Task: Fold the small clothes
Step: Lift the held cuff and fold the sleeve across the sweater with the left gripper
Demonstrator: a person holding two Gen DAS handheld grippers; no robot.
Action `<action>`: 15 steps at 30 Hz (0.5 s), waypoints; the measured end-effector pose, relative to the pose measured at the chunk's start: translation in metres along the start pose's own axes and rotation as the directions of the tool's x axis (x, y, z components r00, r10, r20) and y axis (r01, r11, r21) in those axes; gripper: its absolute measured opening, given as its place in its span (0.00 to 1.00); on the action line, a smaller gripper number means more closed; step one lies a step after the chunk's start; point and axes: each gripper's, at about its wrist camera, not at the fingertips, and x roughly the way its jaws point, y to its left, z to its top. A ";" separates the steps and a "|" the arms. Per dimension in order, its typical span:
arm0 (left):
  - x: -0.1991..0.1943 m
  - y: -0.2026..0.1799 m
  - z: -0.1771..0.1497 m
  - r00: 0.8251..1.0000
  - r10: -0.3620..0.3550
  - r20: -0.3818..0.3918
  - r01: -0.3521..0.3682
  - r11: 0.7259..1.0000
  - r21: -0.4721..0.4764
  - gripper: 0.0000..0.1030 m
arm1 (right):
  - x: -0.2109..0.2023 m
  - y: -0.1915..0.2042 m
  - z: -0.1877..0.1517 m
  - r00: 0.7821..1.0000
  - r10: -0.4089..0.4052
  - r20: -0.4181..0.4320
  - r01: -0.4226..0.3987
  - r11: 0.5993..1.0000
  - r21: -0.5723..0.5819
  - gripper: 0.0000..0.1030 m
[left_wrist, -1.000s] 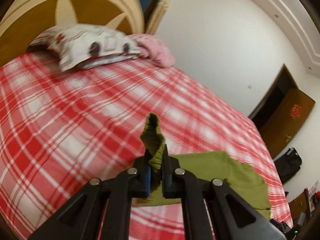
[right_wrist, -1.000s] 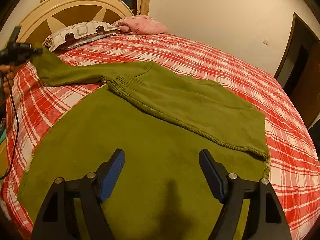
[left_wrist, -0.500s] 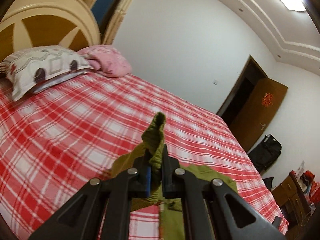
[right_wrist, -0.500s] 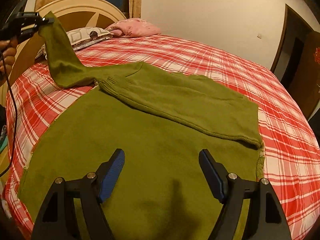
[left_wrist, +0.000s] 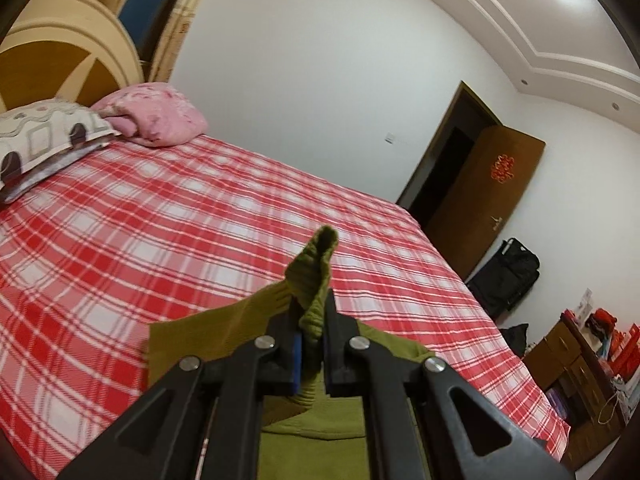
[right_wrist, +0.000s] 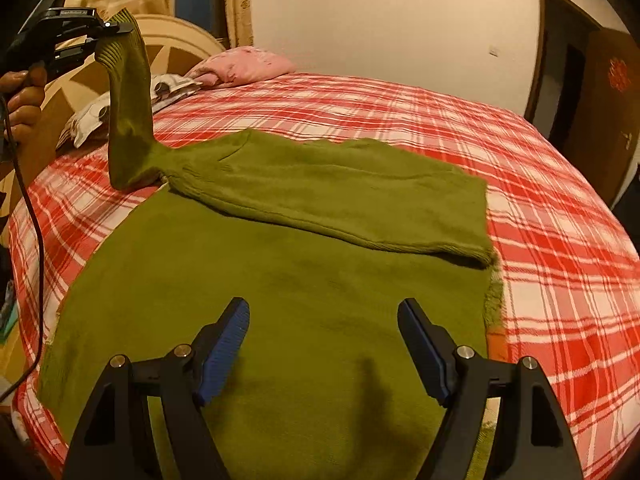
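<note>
An olive-green knit sweater [right_wrist: 280,280] lies spread on the bed, one side folded over its body. My left gripper [left_wrist: 310,320] is shut on the ribbed cuff of its sleeve [left_wrist: 314,276]. In the right wrist view the left gripper [right_wrist: 106,34] holds that sleeve [right_wrist: 128,120] high above the bed's left side, so it hangs steeply down to the sweater's shoulder. My right gripper [right_wrist: 324,344] is open and empty, hovering just above the sweater's near part.
The bed has a red and white plaid sheet [right_wrist: 560,220]. A patterned pillow [left_wrist: 40,136] and a pink pillow [left_wrist: 156,120] lie by the wooden headboard [left_wrist: 60,64]. A door [left_wrist: 488,192], a black bag [left_wrist: 508,272] and a dresser [left_wrist: 580,360] stand beyond the bed.
My left gripper has lifted the sleeve cuff from low over the bed to high above it and swung toward the door. The right gripper stays open over the sweater.
</note>
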 end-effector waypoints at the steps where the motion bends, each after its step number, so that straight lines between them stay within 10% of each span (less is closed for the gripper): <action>1: 0.002 -0.004 0.000 1.000 -0.004 -0.002 0.004 1.000 0.004 0.07 | 0.000 -0.005 -0.002 1.000 0.000 0.001 0.000 1.000 0.016 0.75; 15: 0.047 -0.086 -0.001 0.995 -0.080 -0.056 0.084 0.993 0.088 0.07 | 0.002 -0.055 -0.012 1.000 -0.023 0.002 0.023 0.982 0.188 0.75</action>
